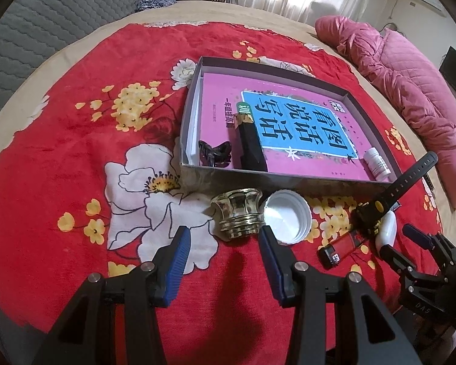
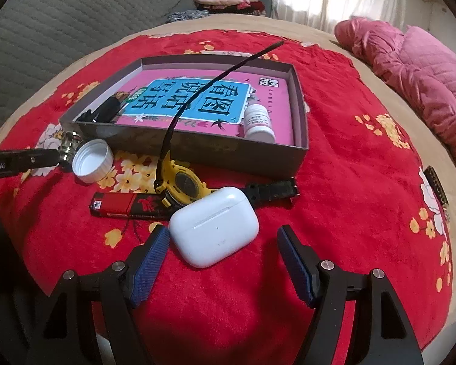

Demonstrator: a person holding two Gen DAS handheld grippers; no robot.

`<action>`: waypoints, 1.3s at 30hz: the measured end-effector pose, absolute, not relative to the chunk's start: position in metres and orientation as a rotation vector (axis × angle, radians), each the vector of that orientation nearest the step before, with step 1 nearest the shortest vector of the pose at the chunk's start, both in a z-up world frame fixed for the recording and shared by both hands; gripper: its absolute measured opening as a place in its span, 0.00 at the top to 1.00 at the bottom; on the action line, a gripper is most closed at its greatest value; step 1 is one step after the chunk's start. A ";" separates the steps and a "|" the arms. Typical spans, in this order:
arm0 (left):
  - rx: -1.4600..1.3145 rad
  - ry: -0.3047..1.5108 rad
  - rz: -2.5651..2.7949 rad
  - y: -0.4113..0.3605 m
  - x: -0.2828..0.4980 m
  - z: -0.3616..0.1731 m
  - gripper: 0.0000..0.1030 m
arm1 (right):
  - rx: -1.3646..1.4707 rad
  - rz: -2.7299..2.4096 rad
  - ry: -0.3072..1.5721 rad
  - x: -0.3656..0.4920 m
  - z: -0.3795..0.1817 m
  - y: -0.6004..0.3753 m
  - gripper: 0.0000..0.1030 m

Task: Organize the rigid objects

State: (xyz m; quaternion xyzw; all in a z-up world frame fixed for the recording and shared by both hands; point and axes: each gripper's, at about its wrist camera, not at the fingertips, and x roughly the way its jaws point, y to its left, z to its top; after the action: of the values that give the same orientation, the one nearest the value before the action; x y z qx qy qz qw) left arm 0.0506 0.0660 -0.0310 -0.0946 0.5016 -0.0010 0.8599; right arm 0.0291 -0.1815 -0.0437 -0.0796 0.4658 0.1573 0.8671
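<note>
You are partway: the box (image 1: 276, 179) is holding maybe four things. The gold cap (image 1: 238, 214), lid (image 1: 285, 219), lighter (image 2: 127, 205), watch (image 2: 182, 184) and earbud case (image 2: 214, 225) are waiting on the bed, both jaws open and empty.

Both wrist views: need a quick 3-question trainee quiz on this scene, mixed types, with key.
1. True or false: the white pill bottle lies inside the grey box.
2. Which item sits nearest the open right gripper? A) red lighter B) white earbud case C) yellow watch
3. Fill in: in front of the open left gripper, the gold cap stands beside a white ____.

Key: 1 true; 2 B; 3 lid.
</note>
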 end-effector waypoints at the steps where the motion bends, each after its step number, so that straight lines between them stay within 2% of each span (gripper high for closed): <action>1: -0.198 1.054 -0.003 0.066 0.051 -0.032 0.55 | -0.168 0.332 0.978 0.030 -0.045 -0.181 0.28; 24: -0.231 1.061 -0.006 0.065 0.062 -0.044 0.55 | -0.194 0.385 0.937 0.049 -0.063 -0.177 0.28; 30: -0.242 1.066 -0.009 0.065 0.067 -0.047 0.55 | -0.180 0.401 0.930 0.048 -0.062 -0.178 0.37; 39: -0.264 1.072 -0.016 0.068 0.073 -0.052 0.55 | -0.143 0.409 0.935 0.049 -0.062 -0.182 0.38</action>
State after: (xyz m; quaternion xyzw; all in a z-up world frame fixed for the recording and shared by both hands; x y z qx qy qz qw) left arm 0.0735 0.0678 -0.0524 -0.1253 0.5090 -0.0078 0.8516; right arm 0.0489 -0.1820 -0.0618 -0.0682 0.4471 0.1953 0.8702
